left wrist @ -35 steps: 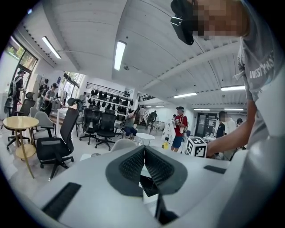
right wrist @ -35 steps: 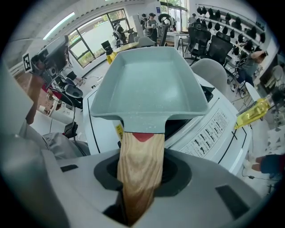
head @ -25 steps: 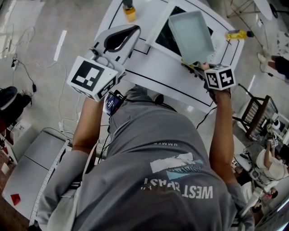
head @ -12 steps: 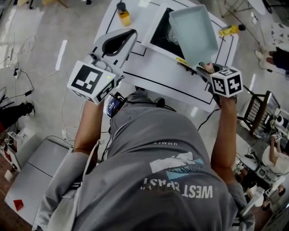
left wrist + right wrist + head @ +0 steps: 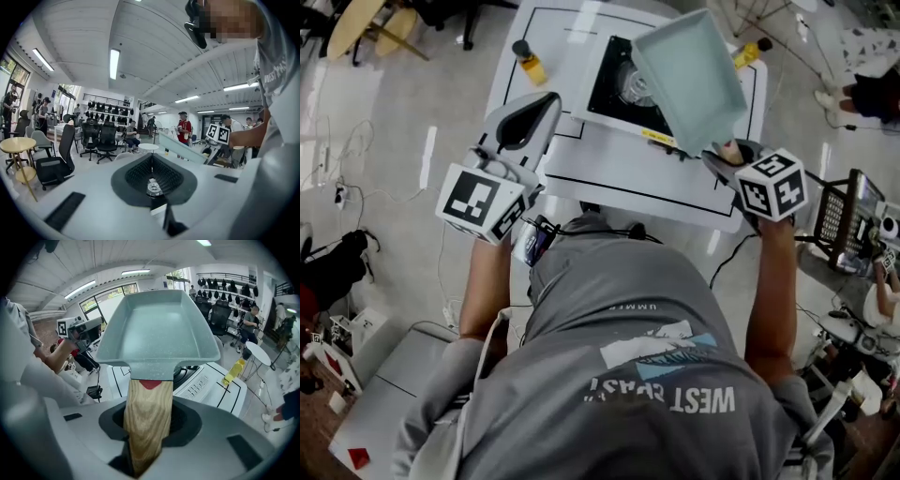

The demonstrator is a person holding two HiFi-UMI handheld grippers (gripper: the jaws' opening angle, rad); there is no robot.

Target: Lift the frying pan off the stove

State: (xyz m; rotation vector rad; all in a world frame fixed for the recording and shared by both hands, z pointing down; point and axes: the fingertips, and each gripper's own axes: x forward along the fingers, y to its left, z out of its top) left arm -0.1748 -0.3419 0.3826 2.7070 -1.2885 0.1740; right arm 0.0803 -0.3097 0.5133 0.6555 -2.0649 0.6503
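The frying pan (image 5: 689,80) is square and pale grey-green, with a wooden handle (image 5: 146,418). It hangs tilted in the air above the black stove (image 5: 614,89), clear of the burner. My right gripper (image 5: 733,155) is shut on the handle, which runs down between its jaws (image 5: 145,460); the empty pan (image 5: 159,329) fills the upper part of the right gripper view, with the stove (image 5: 187,373) below it. My left gripper (image 5: 520,127) is held up off the table's left front corner, jaws together and holding nothing (image 5: 164,218). From there the pan (image 5: 180,147) shows edge-on.
The stove sits on a white table (image 5: 628,169) marked with black lines. A yellow bottle (image 5: 529,64) stands at the table's back left and another (image 5: 750,52) at its back right. Office chairs, round tables and several people are around the room.
The pan has risen and swung back with my right gripper, so the burner under it now shows. My left gripper has stayed in about the same place.
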